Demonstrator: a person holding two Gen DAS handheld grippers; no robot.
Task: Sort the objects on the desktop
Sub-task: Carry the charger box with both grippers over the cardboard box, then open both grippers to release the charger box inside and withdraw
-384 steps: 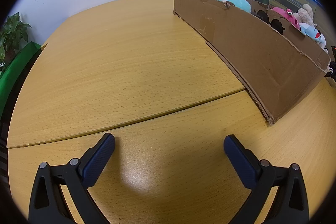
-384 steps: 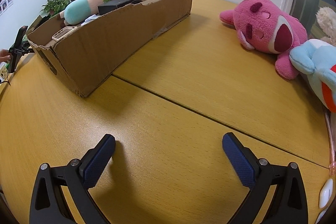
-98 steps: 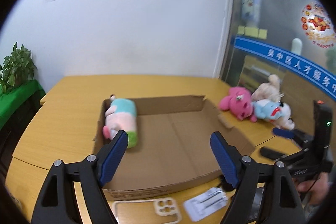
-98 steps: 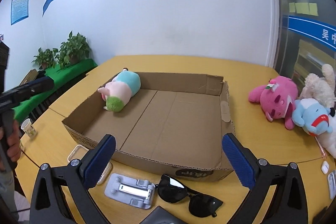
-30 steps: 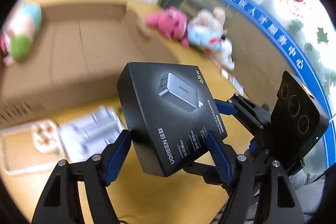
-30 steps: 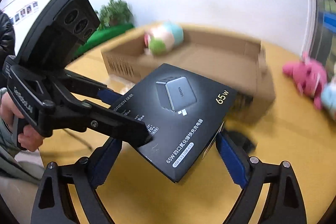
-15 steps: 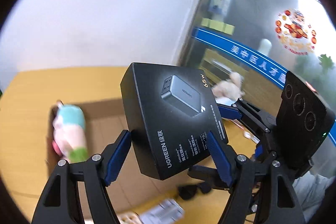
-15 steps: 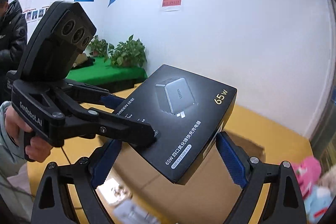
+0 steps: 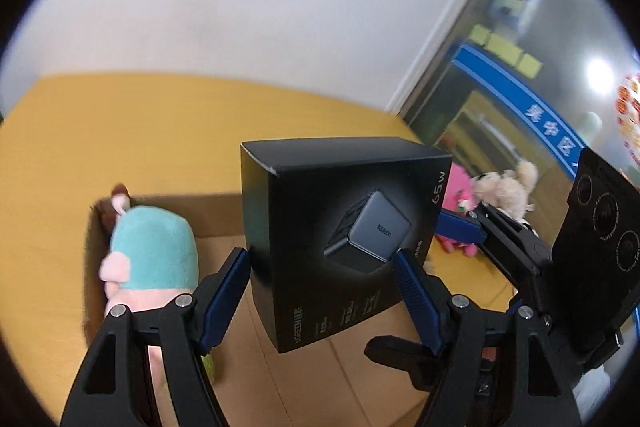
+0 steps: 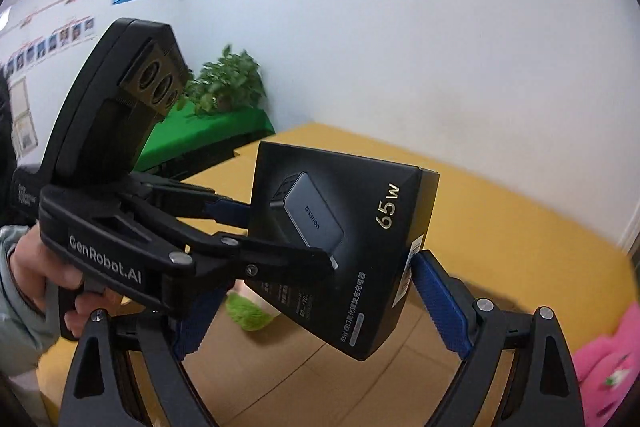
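A yellow wooden table (image 9: 120, 131) meeting a white wall (image 9: 240, 7), with a glass partition to the right of the left tongs (image 9: 320, 291) and a plant (image 10: 228, 83) on a green stand beyond the right tongs (image 10: 316, 303). Both tongs pinch one black box (image 9: 344, 239), held in the air above a carton (image 9: 360, 355) that lies below and ahead of them. The carton's outline is largely hidden by box and tongs; a teal plush (image 9: 154, 251) left of the left tongs is half covered, and toys (image 9: 500, 191) to the right are blurred.

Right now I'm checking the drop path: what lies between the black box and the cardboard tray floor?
Nothing: in the left wrist view the black box hangs over bare cardboard tray floor; the plush toy lies off to the side.
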